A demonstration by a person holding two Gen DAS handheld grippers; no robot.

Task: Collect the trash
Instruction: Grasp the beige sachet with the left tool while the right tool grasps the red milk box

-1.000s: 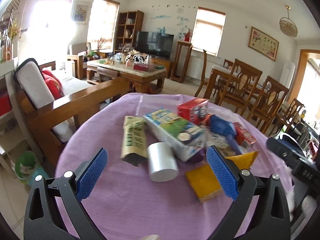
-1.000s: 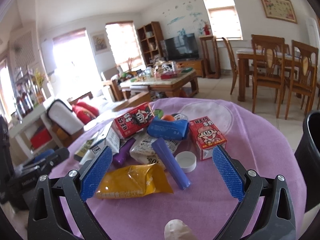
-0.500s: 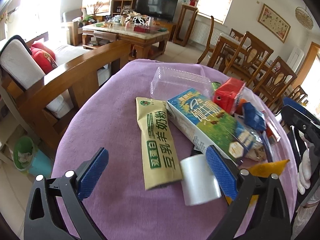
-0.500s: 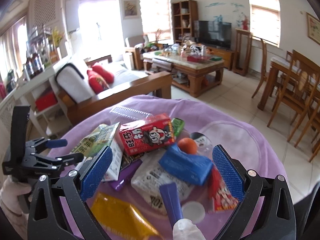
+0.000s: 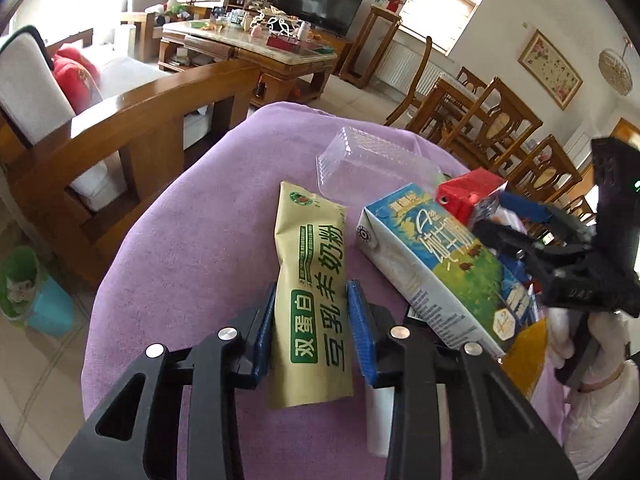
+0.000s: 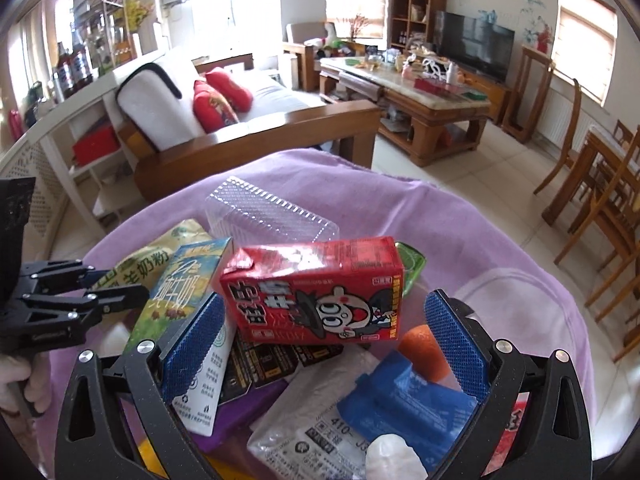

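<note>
A pile of trash lies on a round table with a purple cloth [image 5: 192, 208]. My left gripper [image 5: 311, 320] is shut on a tan milk-powder packet [image 5: 312, 272], its blue pads [image 5: 264, 328] pressing both long edges. Beside it lie a blue-green milk carton [image 5: 436, 264] and a clear plastic box [image 5: 368, 164]. My right gripper [image 6: 320, 344] is open around a red drink carton [image 6: 316, 288]; its pads [image 6: 452, 336] stand apart from the carton's sides. The left gripper also shows in the right wrist view [image 6: 80, 292].
Under the red carton lie a blue pouch [image 6: 404, 396], an orange ball [image 6: 424, 348], a white printed bag [image 6: 320, 432] and a purple tube [image 6: 240, 412]. A white roll [image 5: 380, 420] sits by my left fingers. A wooden sofa [image 5: 120, 128] stands beyond the table's edge.
My left gripper moved forward over the tan packet and closed on it. My right gripper moved forward, so the red carton now sits between its open fingers.
</note>
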